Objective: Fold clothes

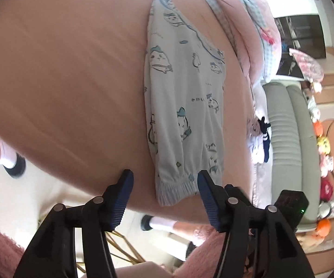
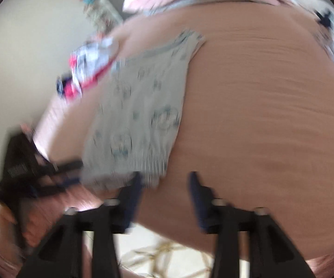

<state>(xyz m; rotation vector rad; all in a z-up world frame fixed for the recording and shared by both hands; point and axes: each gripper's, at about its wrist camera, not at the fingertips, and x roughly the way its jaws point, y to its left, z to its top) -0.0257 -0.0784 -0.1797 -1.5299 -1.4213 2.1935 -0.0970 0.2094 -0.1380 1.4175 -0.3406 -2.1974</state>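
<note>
The light-blue printed pants lie folded lengthwise on the bed, long axis running straight away from the left gripper, whose jaws stand open and empty astride the elastic cuff. The right gripper, blurred, seems open and empty too, just beside the cuff's edge. A pink quilt is bunched beyond the far end; nothing blocks folding the cuff forward.
</note>
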